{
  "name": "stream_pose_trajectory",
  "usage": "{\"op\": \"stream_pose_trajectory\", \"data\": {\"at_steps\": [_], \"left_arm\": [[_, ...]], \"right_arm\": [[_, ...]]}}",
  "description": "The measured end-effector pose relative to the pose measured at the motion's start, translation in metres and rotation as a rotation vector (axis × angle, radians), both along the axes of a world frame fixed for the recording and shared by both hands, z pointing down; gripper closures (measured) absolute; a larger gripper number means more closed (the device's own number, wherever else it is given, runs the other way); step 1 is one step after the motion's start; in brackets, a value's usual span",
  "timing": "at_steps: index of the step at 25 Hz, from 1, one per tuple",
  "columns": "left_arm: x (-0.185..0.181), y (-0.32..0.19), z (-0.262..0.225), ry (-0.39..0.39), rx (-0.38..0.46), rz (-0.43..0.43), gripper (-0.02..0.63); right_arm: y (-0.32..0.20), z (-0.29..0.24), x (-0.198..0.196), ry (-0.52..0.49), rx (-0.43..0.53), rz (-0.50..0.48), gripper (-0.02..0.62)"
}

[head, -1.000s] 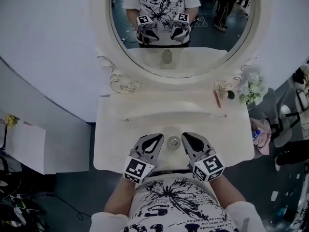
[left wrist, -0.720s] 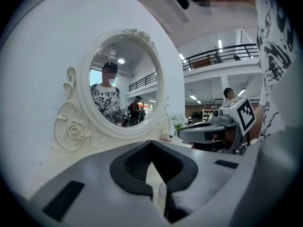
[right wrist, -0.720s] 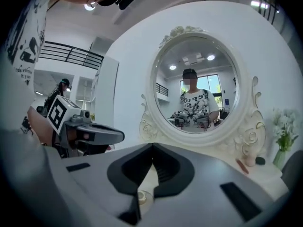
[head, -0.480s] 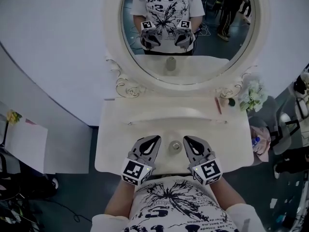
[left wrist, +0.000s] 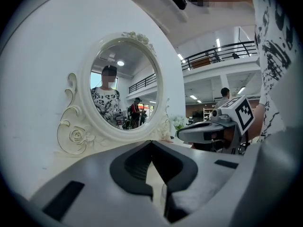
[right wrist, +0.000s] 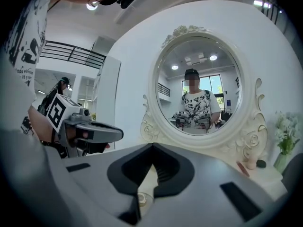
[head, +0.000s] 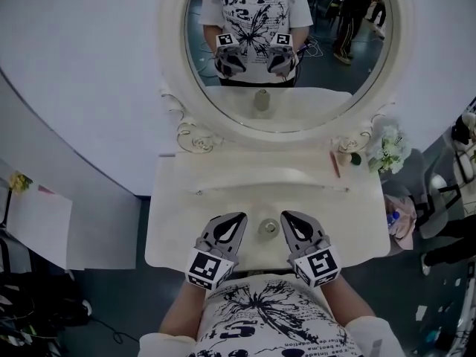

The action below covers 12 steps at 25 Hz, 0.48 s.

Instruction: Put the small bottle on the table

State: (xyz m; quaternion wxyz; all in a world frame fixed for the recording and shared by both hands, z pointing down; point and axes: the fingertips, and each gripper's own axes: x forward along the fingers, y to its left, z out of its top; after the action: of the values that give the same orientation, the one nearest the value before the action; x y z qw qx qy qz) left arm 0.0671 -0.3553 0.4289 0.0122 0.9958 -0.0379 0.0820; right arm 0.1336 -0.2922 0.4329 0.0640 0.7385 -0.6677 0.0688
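Standing against a curved white wall [head: 82, 73], the cream tabletop [head: 178, 222] carries an oval mirror [head: 286, 43] in a carved frame. Near the back right corner lie a pink stick [head: 335, 162] and a small dark round item [head: 357, 157]. A bunch of white flowers [head: 390, 146] sits just beside that corner. The floor [head: 111, 296] around the furniture is dark grey.

The small bottle [head: 268, 227] stands upright on the tabletop near the front edge. It is between the two grippers and apart from both in the head view.

The left gripper [head: 238, 216] and the right gripper [head: 285, 216] point away from the person, roughly level and angled slightly toward each other. Their marker cubes sit close to the torso. The left gripper's fingers [left wrist: 94, 169] are clenched tip to tip with nothing between them. The right gripper's fingers [right wrist: 94, 169] are likewise clenched and empty. In the right gripper view, the bottle's top shows low through the opening behind the fingertips.

The hands are covered by the grippers, and only the forearms show. The picture edge cuts off the mirror's top in the head view. The bottle's label and colour cannot be made out.
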Motion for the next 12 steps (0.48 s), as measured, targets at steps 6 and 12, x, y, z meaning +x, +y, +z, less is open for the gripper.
{"op": "stream_pose_trajectory", "data": {"at_steps": [6, 12], "left_arm": [[0.0018, -0.0097, -0.0032, 0.008, -0.003, -0.038, 0.586], [0.0053, -0.0103, -0.0065, 0.018, -0.003, -0.046, 0.586]], "right_arm": [[-0.0015, -0.0013, 0.0067, 0.004, 0.002, 0.016, 0.578], [-0.0002, 0.0042, 0.0039, 0.009, -0.012, 0.018, 0.578]]}}
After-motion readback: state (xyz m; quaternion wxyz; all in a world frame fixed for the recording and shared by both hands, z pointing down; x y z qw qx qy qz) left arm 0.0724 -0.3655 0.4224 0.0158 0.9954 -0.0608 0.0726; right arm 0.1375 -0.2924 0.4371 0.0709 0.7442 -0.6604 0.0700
